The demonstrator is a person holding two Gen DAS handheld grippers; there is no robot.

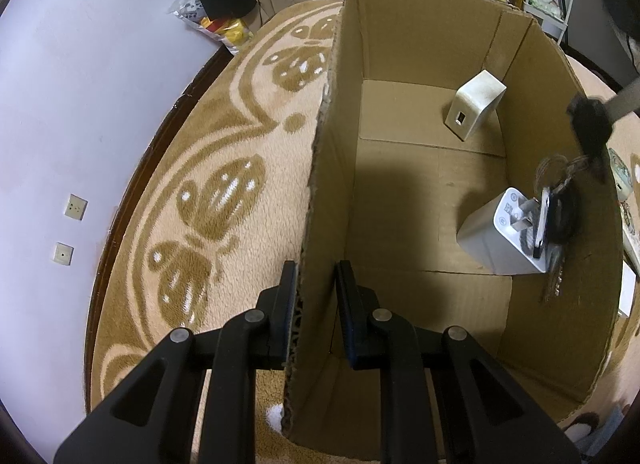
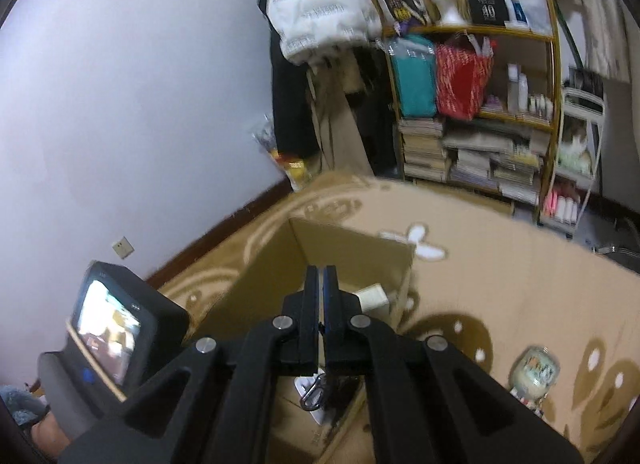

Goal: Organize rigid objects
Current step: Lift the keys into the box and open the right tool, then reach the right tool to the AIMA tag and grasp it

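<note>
An open cardboard box point(image 1: 400, 43) stands on a patterned carpet. My left gripper point(image 1: 318, 290) straddles the box's left wall, one finger outside and one inside, shut on it. On the box floor lie a white plug charger point(image 1: 488, 244) with its prongs up and a white adapter point(image 1: 476, 109) farther back. My right gripper point(image 2: 320, 284) is shut on a bunch of keys point(image 1: 556, 215) with a black fob, which dangles inside the box just above the charger. In the right wrist view the key ring point(image 2: 312, 396) hangs below the fingers, and the adapter point(image 2: 374, 296) shows past them.
A glass jar point(image 2: 534, 374) stands on the carpet point(image 1: 224, 191) to the right of the box. Flat items point(image 1: 622, 183) lie beyond the box's right wall. Shelves point(image 2: 480, 111) of books and bags line the back wall. A snack bag point(image 1: 220, 27) lies by the left wall.
</note>
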